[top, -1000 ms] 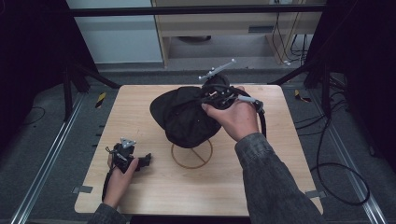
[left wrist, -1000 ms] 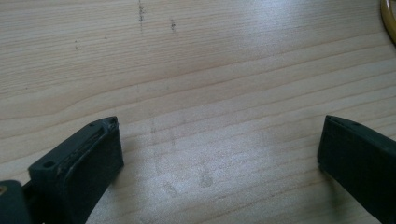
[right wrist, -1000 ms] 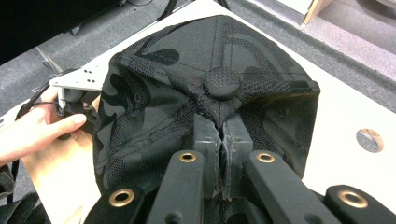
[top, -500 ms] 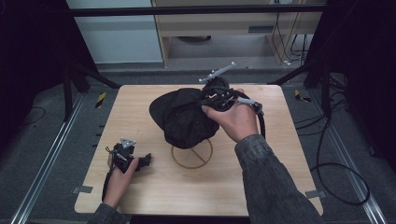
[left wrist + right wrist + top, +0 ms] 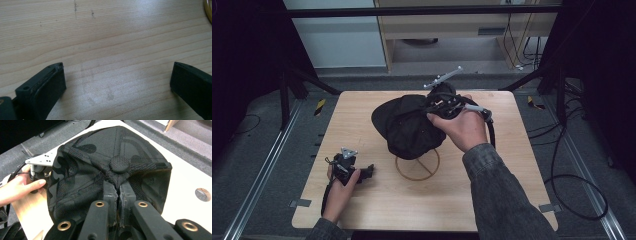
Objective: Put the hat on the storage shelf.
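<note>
The right gripper [image 5: 432, 107] is pinching a black cap [image 5: 409, 125] near the middle of the wooden table [image 5: 512, 165], its jaws pressed together on a fold of the fabric just below the crown button [image 5: 119, 164] (the right gripper view shows the two pads nearly meeting, with only cloth between them). The cap is sitting high over a wooden ring stand [image 5: 417, 165], whose round base is lying on the tabletop below and toward the person's side of the cap; whether the cap is resting on the stand or hanging from the grip I cannot tell. The right hand [image 5: 464, 127] is gripping its tool from the right of the cap, sleeve trailing back to the near edge. The left gripper [image 5: 354, 169] is lying low on the table near the front left corner, well apart from the cap, with the left hand [image 5: 341, 187] wrapped around it. Its jaws are standing wide apart with bare wood grain between them, as the left gripper view shows, and a curved sliver of the ring stand is peeking in at that view's top right corner.
</note>
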Motion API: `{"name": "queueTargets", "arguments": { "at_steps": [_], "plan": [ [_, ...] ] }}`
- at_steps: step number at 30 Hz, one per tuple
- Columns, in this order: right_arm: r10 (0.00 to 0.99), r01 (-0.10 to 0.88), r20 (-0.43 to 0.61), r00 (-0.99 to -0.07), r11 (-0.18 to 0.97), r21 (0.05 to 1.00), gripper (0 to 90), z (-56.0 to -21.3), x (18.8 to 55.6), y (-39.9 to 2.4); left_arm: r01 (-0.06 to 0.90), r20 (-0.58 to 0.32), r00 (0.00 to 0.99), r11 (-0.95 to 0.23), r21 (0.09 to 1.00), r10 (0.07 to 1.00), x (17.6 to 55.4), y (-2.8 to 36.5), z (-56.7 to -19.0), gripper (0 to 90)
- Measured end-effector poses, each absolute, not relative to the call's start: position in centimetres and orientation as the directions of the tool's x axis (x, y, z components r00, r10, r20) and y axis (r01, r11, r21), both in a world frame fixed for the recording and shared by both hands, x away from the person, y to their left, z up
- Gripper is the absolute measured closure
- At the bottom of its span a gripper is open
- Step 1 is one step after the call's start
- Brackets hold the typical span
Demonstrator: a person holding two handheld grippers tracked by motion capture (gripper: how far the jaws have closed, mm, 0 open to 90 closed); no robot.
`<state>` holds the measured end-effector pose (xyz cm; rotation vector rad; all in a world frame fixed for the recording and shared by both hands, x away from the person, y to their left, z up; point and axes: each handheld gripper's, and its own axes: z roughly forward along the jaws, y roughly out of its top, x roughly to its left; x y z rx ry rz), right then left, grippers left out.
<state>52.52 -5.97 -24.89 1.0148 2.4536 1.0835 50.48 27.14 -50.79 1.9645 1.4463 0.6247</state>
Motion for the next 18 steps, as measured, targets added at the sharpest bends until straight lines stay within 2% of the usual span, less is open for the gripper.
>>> {"name": "queueTargets", "arguments": {
  "at_steps": [18],
  "plan": [
    [0.69,0.488,0.012,-0.724,0.5,0.715,83.8,-25.14,52.74,-5.28,0.667,0.016,0.291,-0.215,0.713,0.957,50.48,27.15,-50.79,0.0]
  ]
}}
